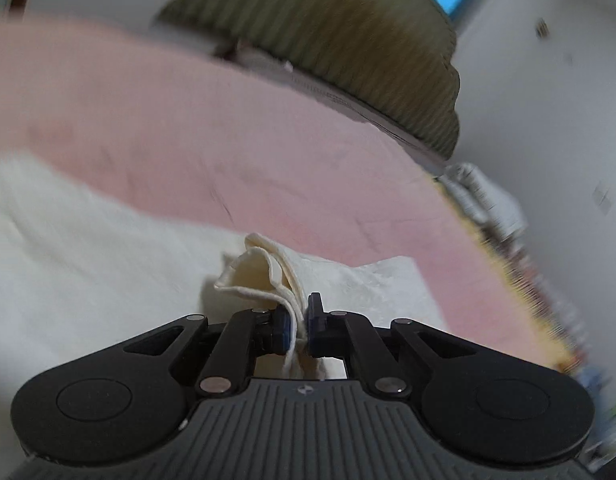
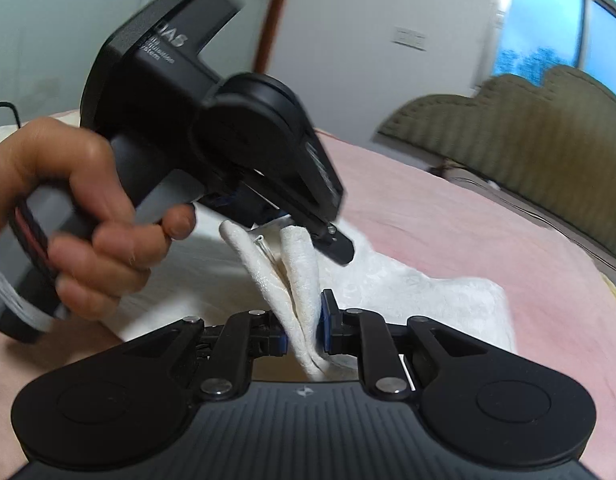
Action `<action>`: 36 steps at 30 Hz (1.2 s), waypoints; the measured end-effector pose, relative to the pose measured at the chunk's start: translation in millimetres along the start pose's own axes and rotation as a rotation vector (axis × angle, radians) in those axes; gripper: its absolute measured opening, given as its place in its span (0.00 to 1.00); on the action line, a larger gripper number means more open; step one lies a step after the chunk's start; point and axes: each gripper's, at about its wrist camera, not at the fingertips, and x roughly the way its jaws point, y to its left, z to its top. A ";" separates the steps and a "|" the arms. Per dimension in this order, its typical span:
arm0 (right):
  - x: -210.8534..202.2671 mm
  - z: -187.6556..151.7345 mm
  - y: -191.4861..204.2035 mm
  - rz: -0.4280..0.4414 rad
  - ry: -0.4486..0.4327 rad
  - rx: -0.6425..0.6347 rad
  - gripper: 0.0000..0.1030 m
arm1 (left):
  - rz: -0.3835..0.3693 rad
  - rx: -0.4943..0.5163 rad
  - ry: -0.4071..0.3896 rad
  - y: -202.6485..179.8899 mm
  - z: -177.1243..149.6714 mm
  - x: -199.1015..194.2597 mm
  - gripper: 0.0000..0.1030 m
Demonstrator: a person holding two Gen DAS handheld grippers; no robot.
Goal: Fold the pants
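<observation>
The white textured pants [image 1: 108, 264] lie on a pink bed sheet [image 1: 228, 128]. My left gripper [image 1: 298, 326] is shut on a bunched edge of the pants, and cream folds stick up ahead of its blue pads. My right gripper [image 2: 302, 330] is shut on another bunch of the same pants [image 2: 407, 284]. In the right wrist view the left gripper [image 2: 300, 232], held in a hand [image 2: 80, 208], pinches the cloth just ahead of the right one, very close to it.
An olive padded headboard [image 1: 347, 40] stands at the far end of the bed, also in the right wrist view [image 2: 527, 120]. White walls and a window [image 2: 547, 32] lie behind it. Clutter lines the bed's right edge [image 1: 519, 280].
</observation>
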 end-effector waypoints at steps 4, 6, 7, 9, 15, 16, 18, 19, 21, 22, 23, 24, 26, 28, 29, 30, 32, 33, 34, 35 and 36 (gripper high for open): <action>16.0 13.0 22.0 0.056 -0.005 -0.044 0.15 | 0.102 0.116 -0.041 5.0 -3.0 -18.4 0.06; 23.2 16.5 28.9 0.083 -0.007 -0.060 0.15 | 0.136 0.121 -0.033 16.3 -5.7 -25.1 0.06; 27.5 17.6 34.3 0.099 -0.002 -0.064 0.15 | 0.151 0.125 -0.026 19.8 -7.1 -26.3 0.07; 36.3 19.1 43.3 0.122 0.013 -0.074 0.15 | 0.193 0.149 -0.005 28.9 -13.6 -27.5 0.11; 45.2 23.6 46.9 0.150 0.071 -0.091 0.17 | 0.269 0.166 -0.005 35.7 -13.2 -29.2 0.43; 40.0 25.8 44.7 0.175 0.081 -0.096 0.17 | 0.273 0.158 -0.009 37.2 -10.6 -31.4 0.44; 27.5 31.5 29.5 0.233 0.093 -0.079 0.17 | 0.312 0.154 -0.024 39.3 -4.3 -35.1 0.46; 17.5 34.9 12.5 0.275 0.086 -0.053 0.17 | 0.345 0.158 -0.039 40.7 -1.7 -38.2 0.46; 2.8 41.6 -14.0 0.306 0.053 0.005 0.17 | 0.430 0.164 -0.091 41.7 4.9 -45.8 0.44; -1.6 45.4 -30.2 0.287 0.033 0.038 0.17 | 0.478 0.166 -0.114 42.1 9.4 -48.5 0.43; -4.9 46.8 -46.4 0.261 0.015 0.077 0.17 | 0.507 0.166 -0.133 42.9 12.9 -50.5 0.43; -3.4 46.9 -61.8 0.232 0.004 0.123 0.17 | 0.518 0.166 -0.142 42.4 16.7 -51.3 0.43; 10.7 40.8 -89.7 0.147 0.017 0.219 0.17 | 0.499 0.186 -0.121 36.9 21.9 -48.2 0.44; 35.4 30.8 -107.4 0.048 0.096 0.289 0.17 | 0.477 0.264 -0.064 27.2 20.8 -37.1 0.49; 49.9 23.5 -112.8 0.025 0.156 0.310 0.17 | 0.490 0.324 -0.028 22.1 16.3 -26.3 0.49; 58.1 14.0 -111.8 0.021 0.198 0.315 0.17 | 0.525 0.374 0.004 19.2 11.6 -15.2 0.49; 59.1 10.0 -104.3 -0.006 0.194 0.304 0.17 | 0.569 0.409 0.020 18.6 5.9 -6.1 0.49; 51.8 12.1 -99.3 -0.004 0.174 0.295 0.18 | 0.571 0.394 0.007 19.7 6.0 -8.4 0.49; 46.7 15.5 -93.5 0.016 0.144 0.296 0.18 | 0.573 0.374 -0.004 21.3 7.6 -10.8 0.49; 41.5 19.1 -88.9 0.040 0.115 0.307 0.18 | 0.581 0.362 -0.006 22.6 9.4 -10.8 0.50; 36.3 23.4 -80.9 0.080 0.093 0.315 0.18 | 0.588 0.365 0.003 23.5 10.6 -9.2 0.51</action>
